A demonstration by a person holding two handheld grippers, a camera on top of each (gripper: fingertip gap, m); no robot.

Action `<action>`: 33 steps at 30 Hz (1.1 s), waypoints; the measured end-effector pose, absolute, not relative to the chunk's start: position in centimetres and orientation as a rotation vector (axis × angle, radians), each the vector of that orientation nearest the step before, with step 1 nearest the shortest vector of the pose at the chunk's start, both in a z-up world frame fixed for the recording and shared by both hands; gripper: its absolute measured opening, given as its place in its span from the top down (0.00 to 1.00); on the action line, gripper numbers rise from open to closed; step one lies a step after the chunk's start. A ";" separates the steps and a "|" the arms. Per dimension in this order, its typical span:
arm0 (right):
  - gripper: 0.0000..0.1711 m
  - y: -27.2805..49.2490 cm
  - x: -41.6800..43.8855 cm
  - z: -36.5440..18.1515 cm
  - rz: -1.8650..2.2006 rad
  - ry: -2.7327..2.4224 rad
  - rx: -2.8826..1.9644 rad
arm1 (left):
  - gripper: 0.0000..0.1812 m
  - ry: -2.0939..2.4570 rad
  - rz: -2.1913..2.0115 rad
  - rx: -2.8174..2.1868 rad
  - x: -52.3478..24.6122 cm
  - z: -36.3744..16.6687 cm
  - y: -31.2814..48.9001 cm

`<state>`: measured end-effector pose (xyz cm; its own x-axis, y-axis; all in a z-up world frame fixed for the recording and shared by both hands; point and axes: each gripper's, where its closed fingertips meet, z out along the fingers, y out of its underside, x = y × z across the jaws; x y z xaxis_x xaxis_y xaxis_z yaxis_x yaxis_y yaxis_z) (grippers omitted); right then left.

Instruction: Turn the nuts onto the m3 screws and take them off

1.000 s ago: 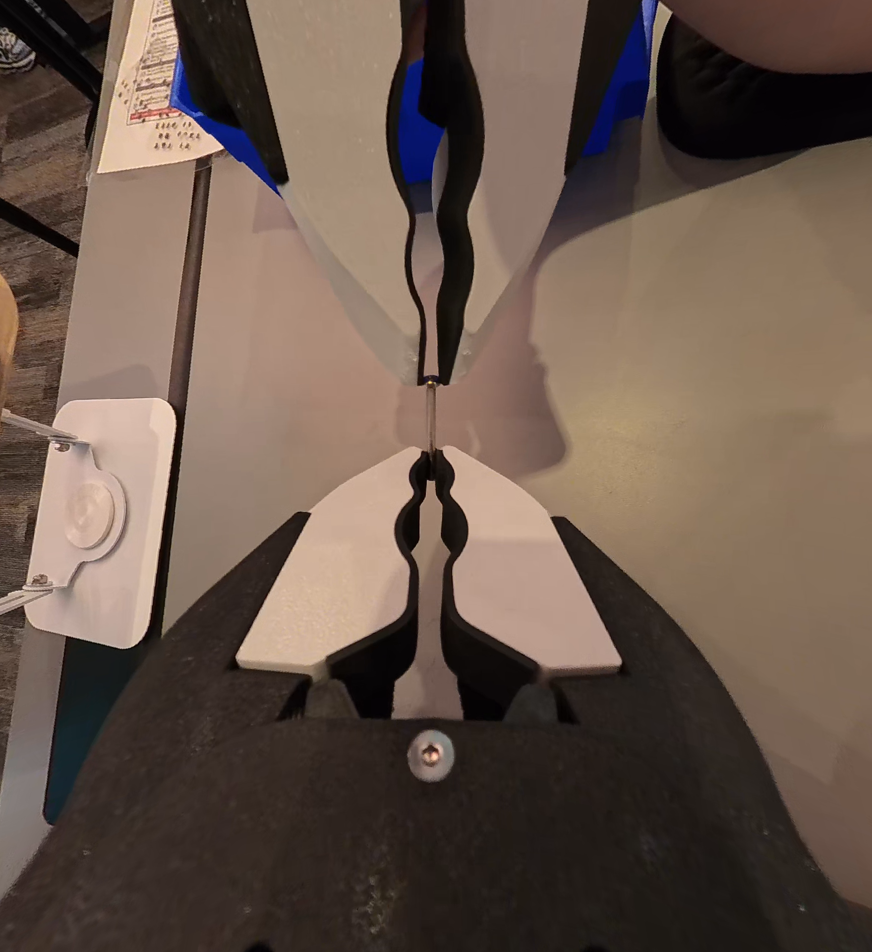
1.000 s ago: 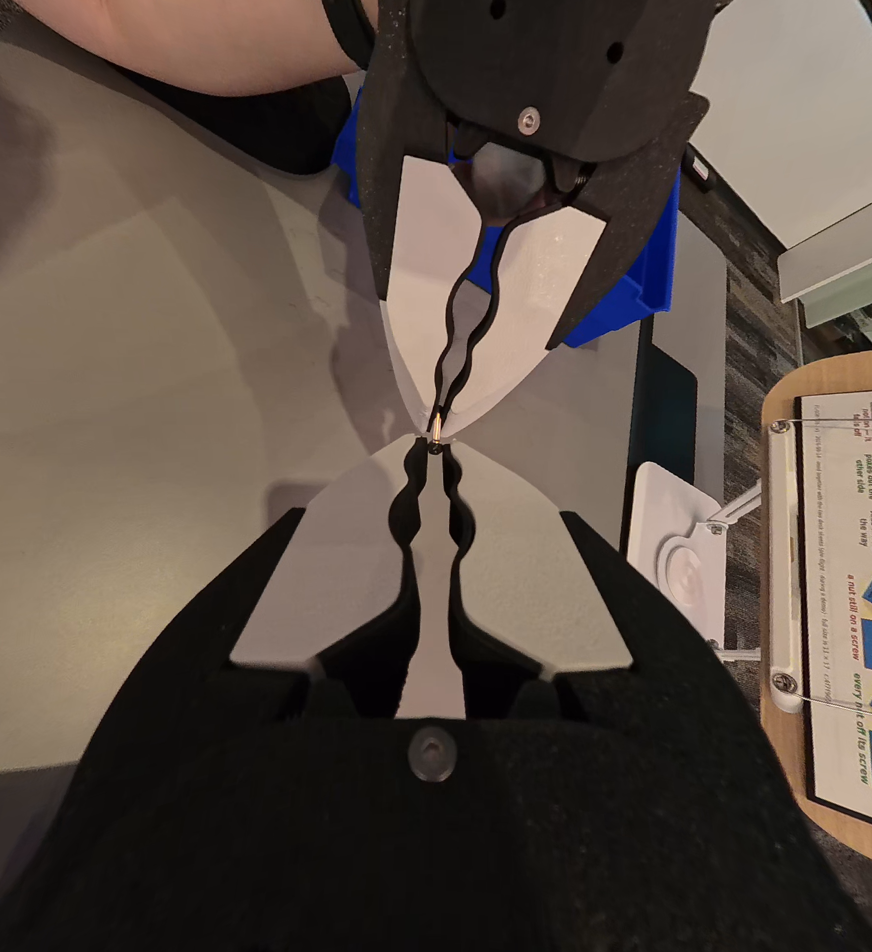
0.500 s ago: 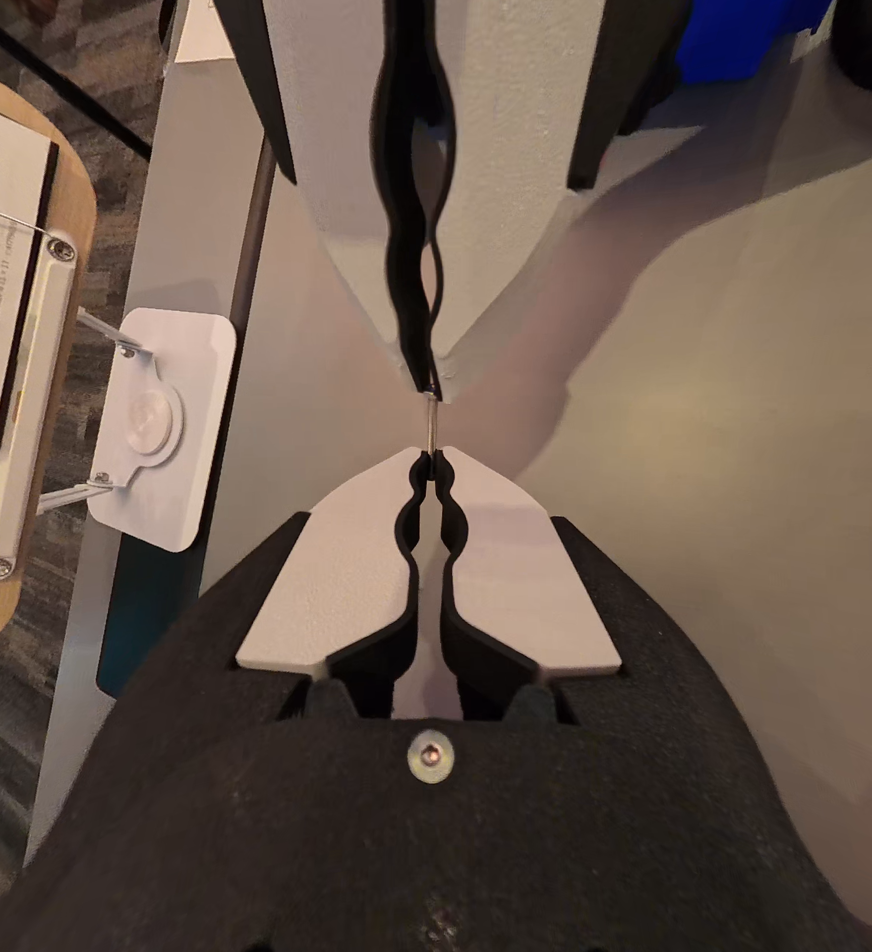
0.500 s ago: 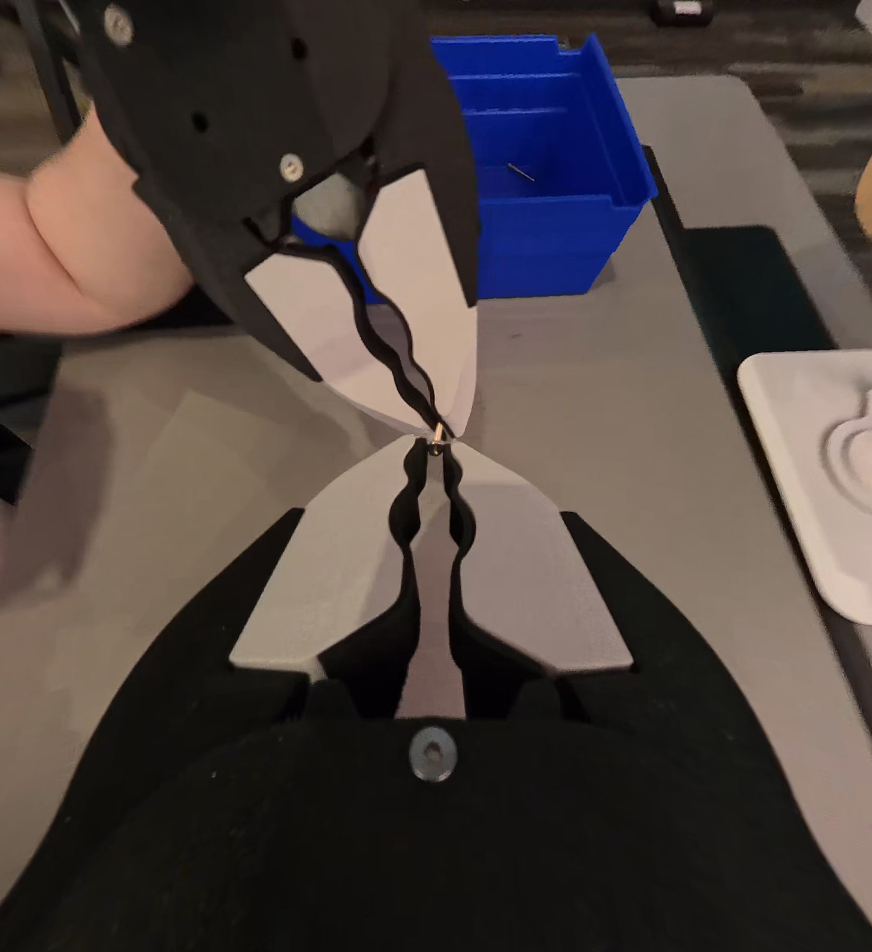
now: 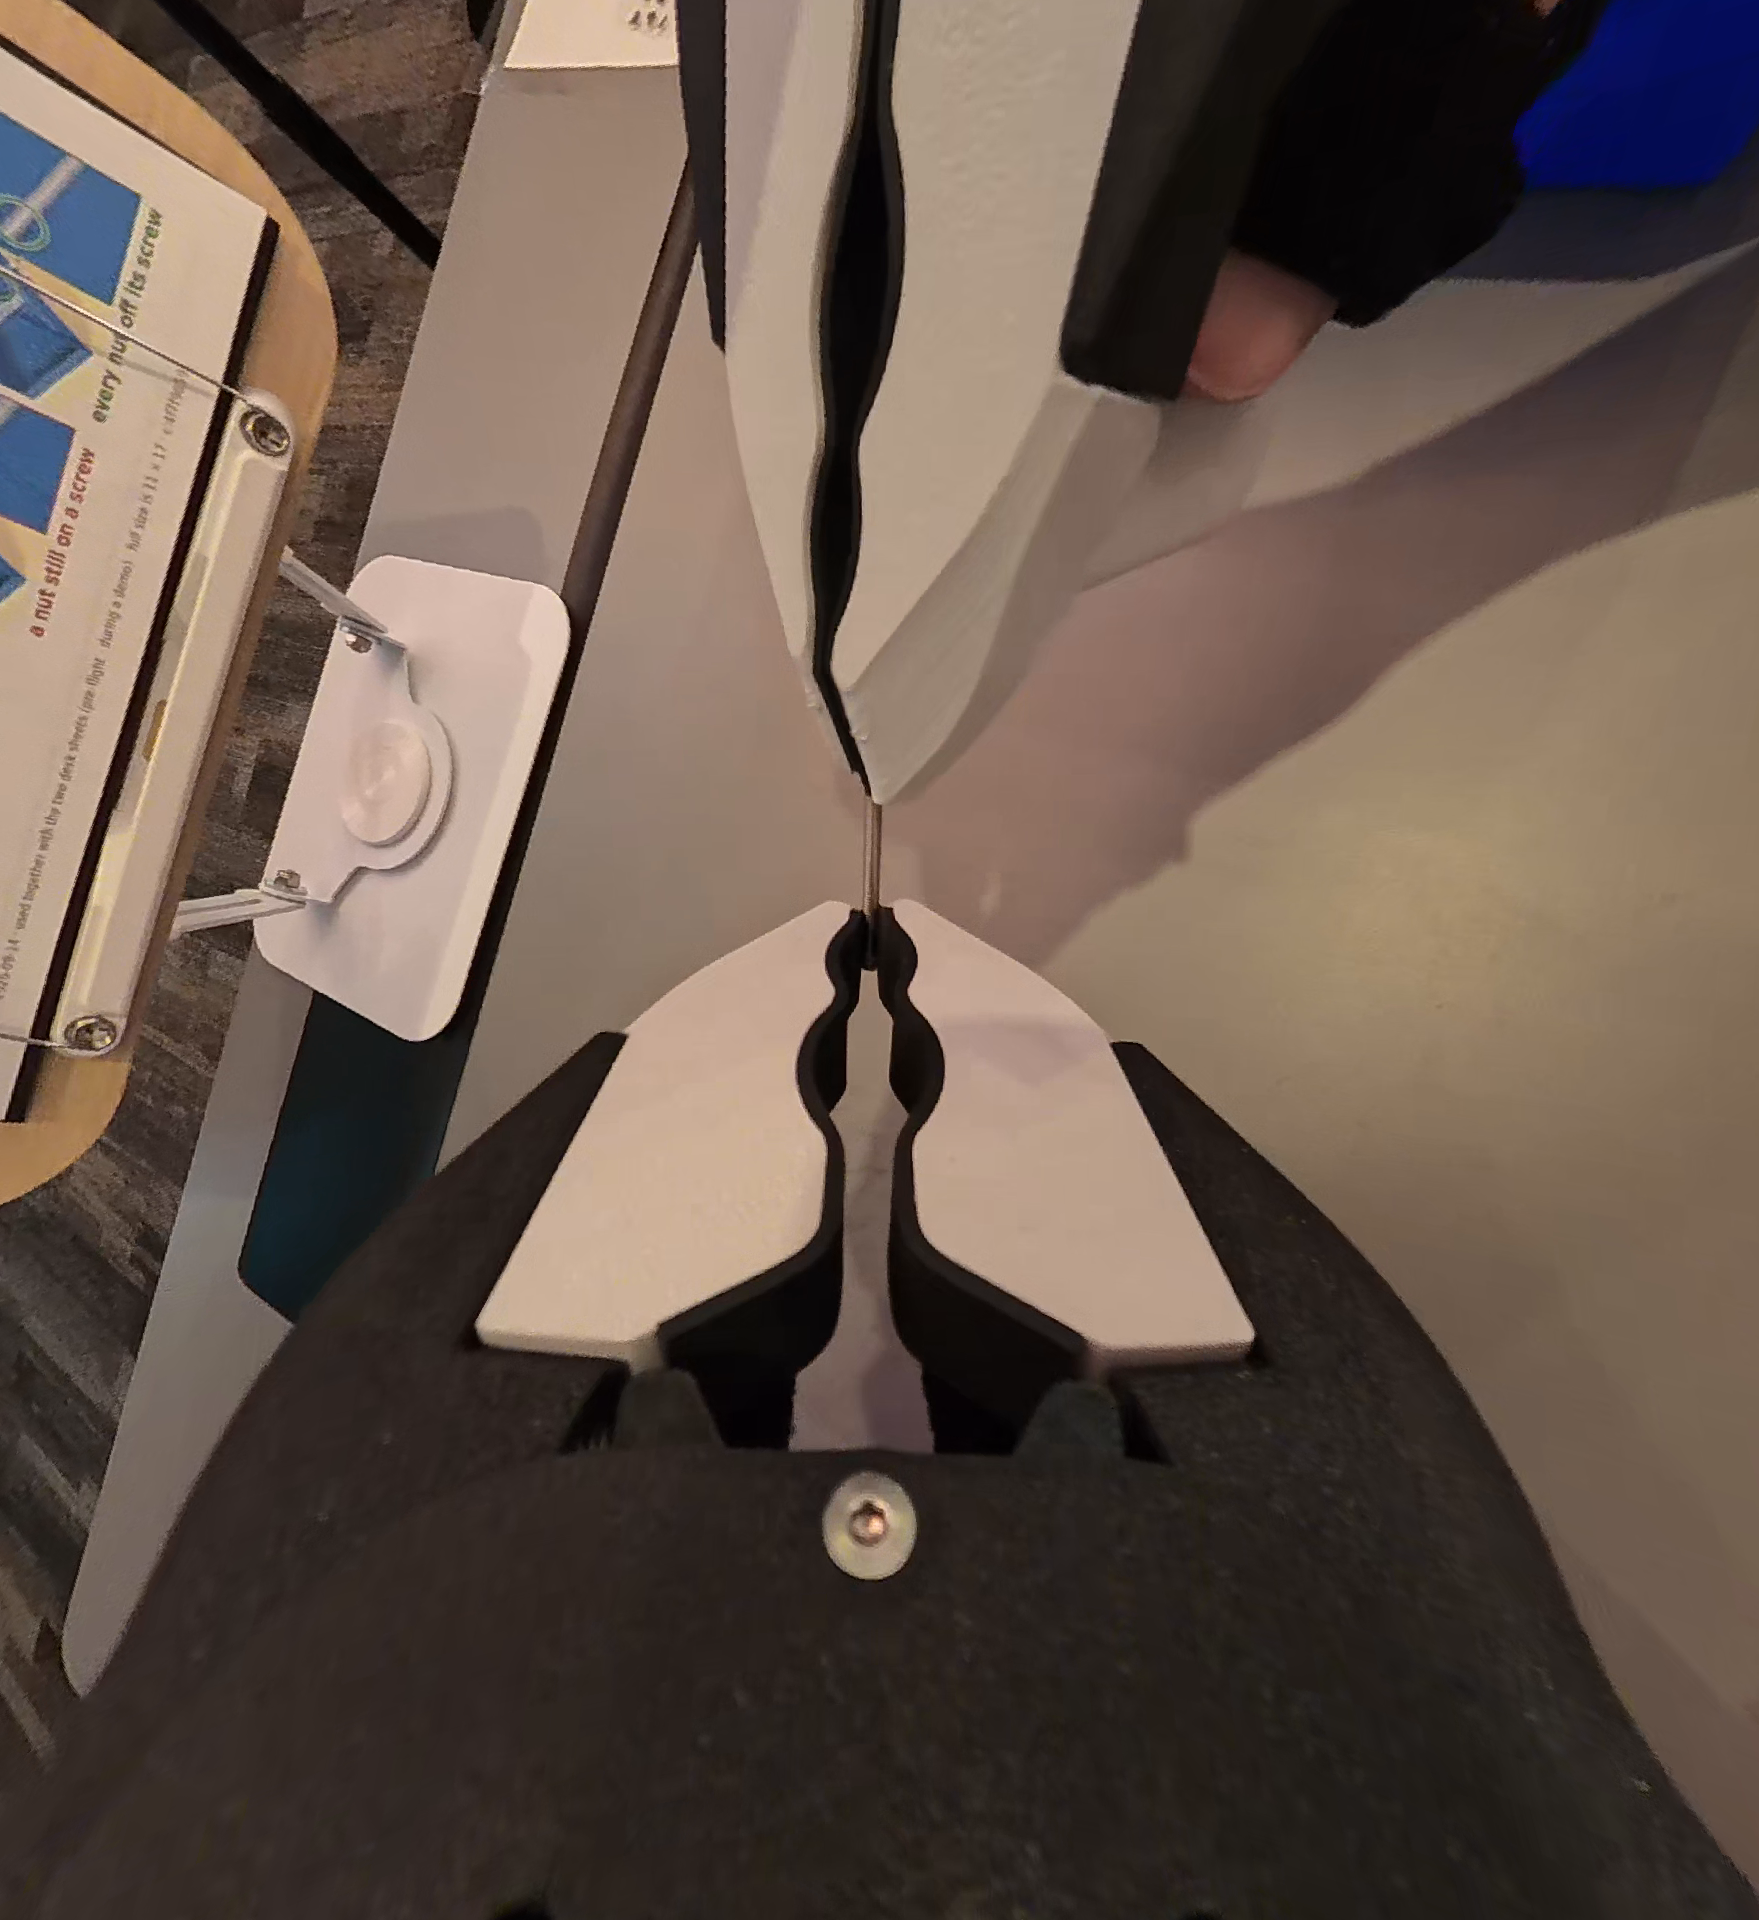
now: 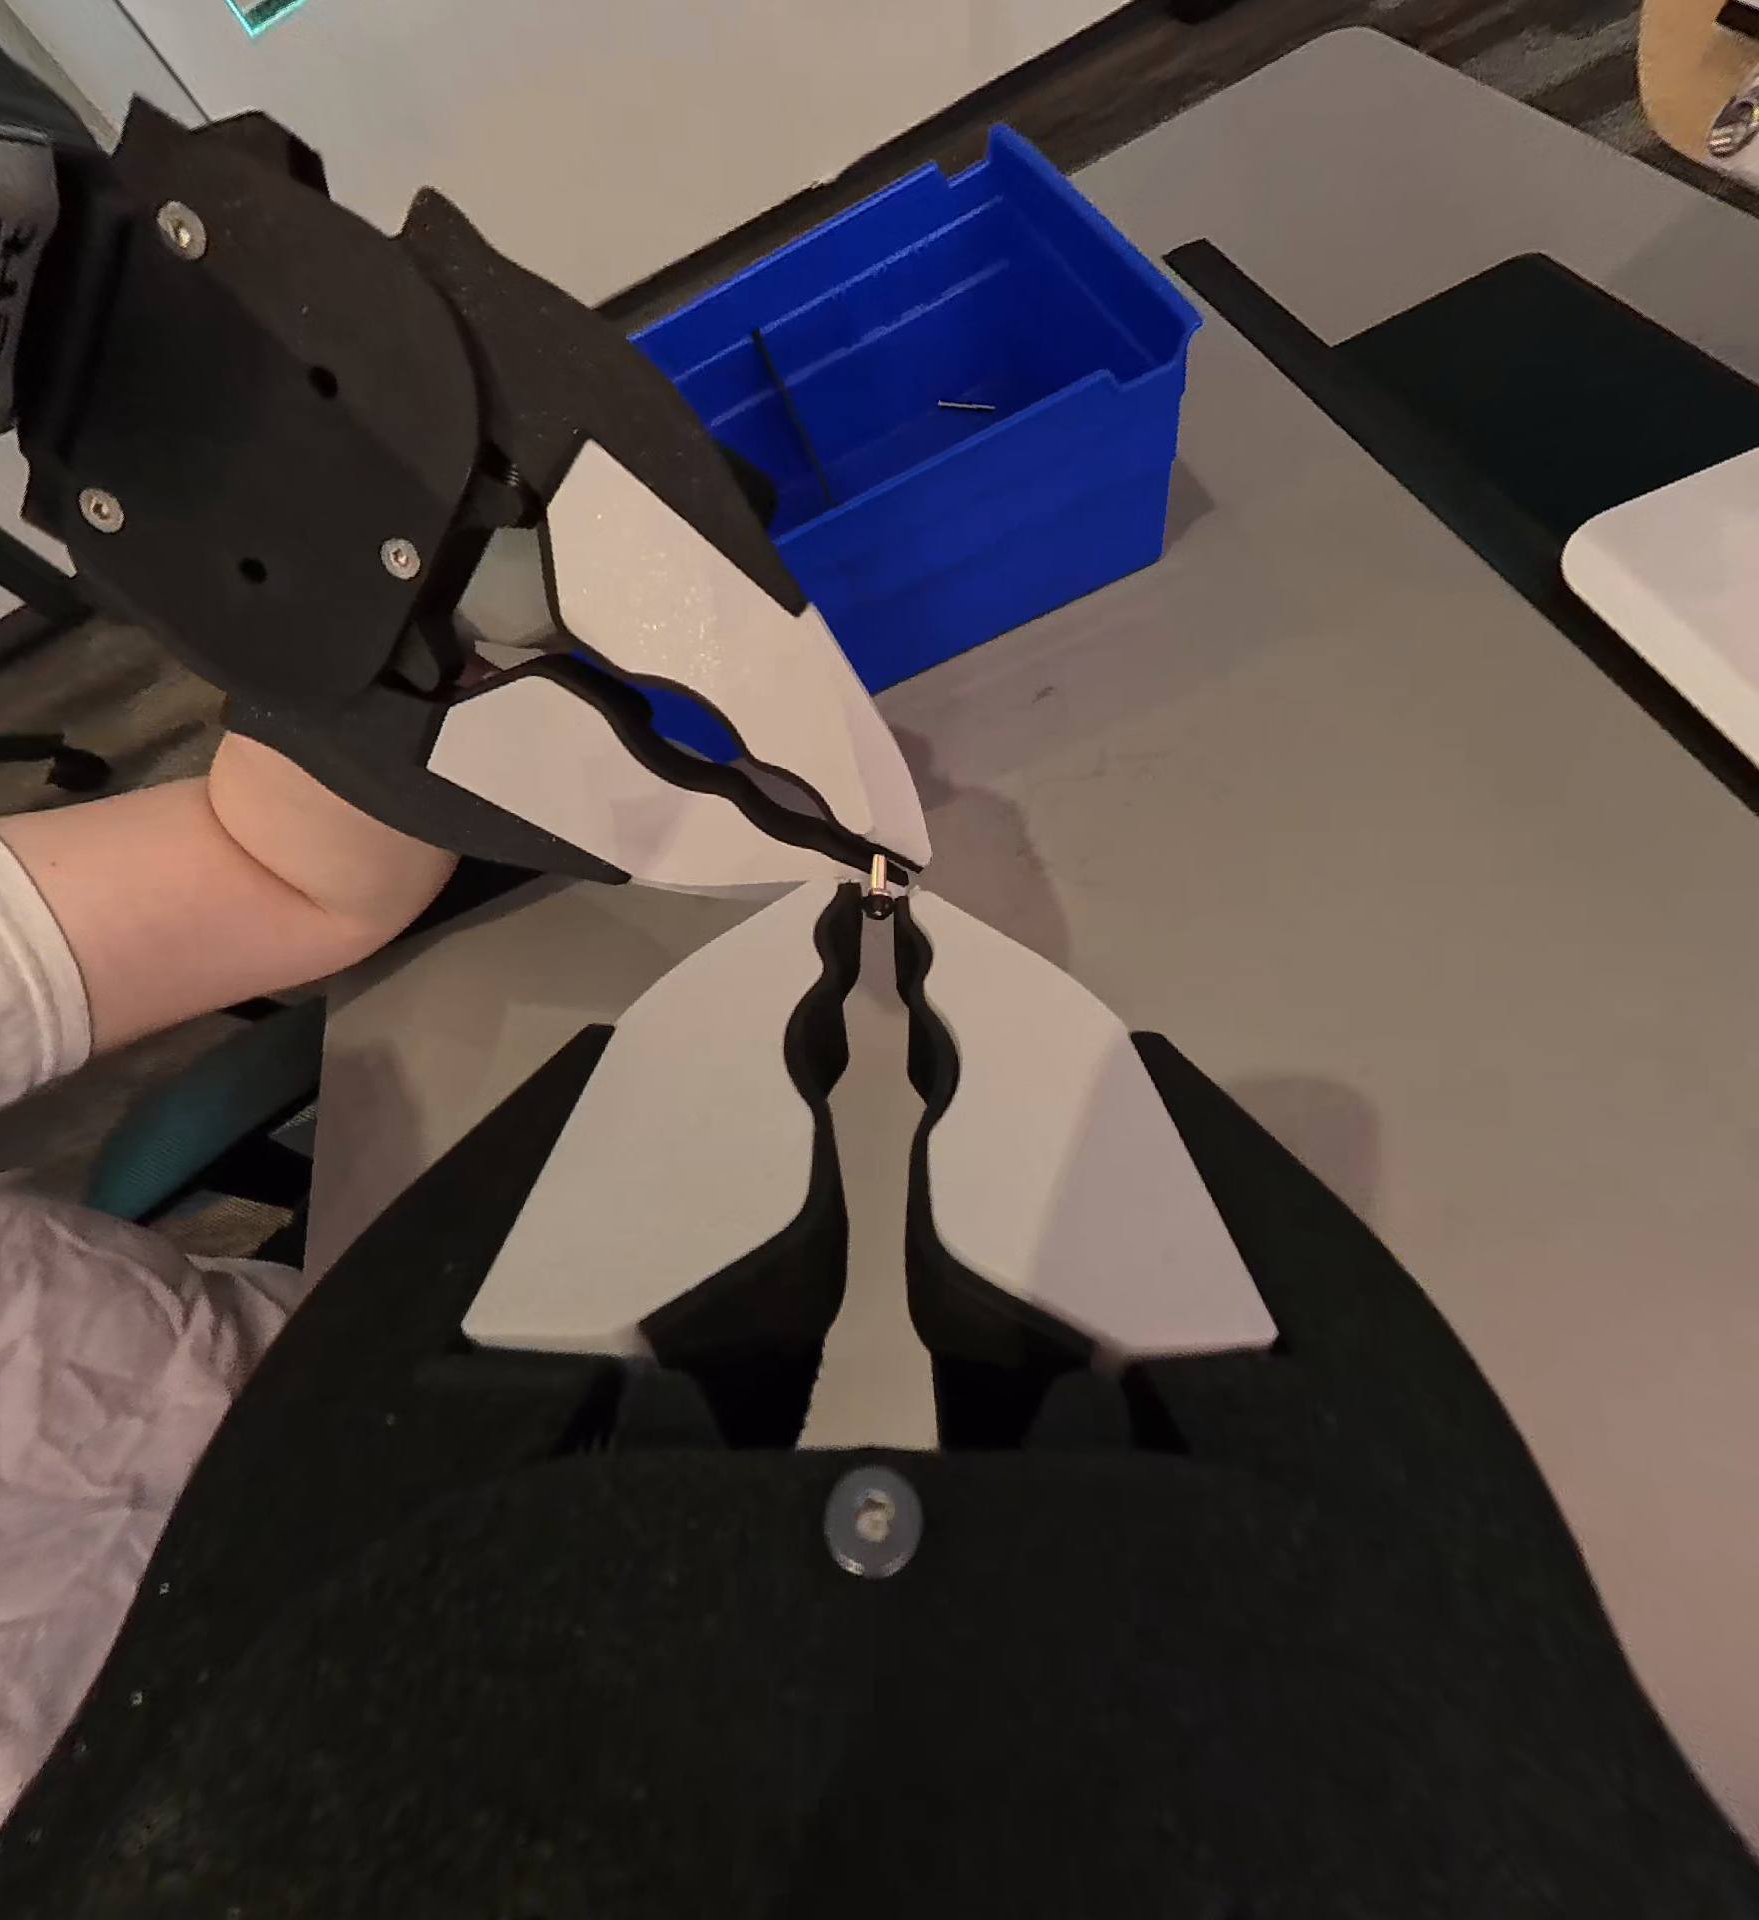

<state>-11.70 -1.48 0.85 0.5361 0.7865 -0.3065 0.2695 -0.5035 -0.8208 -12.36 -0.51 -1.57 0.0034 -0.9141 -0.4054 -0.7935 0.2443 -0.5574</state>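
Left tool (image 5: pixel 870 920) clamping a thin silver screw (image 5: pixel 871 857); right tool (image 6: pixel 873 902) pinching its far end above the grey tabletop (image 6: pixel 1374 935). Any misalignment risks dropping it.

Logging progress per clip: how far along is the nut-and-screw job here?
Done: nothing confirmable; no nut shows clearly. In hand: the left gripper and right gripper each pinch one end of a single screw. Left: at least one spare screw lies in the blue bin.

Shiny metal screw (image 5: pixel 872 857), glossy plastic bin (image 6: pixel 968 540)
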 end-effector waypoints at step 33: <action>0.87 -8.4 -12.0 11.3 0.746 -1.225 -1.270 | 0.99 1.659 -1.093 -1.113 -10.9 7.5 -7.7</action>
<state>-11.96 -8.38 11.28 0.2500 0.9337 0.2562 0.2003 0.2090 -0.9572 -10.92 -7.65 7.48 -0.2554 -0.9522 -0.1675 -0.2218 0.2263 -0.9485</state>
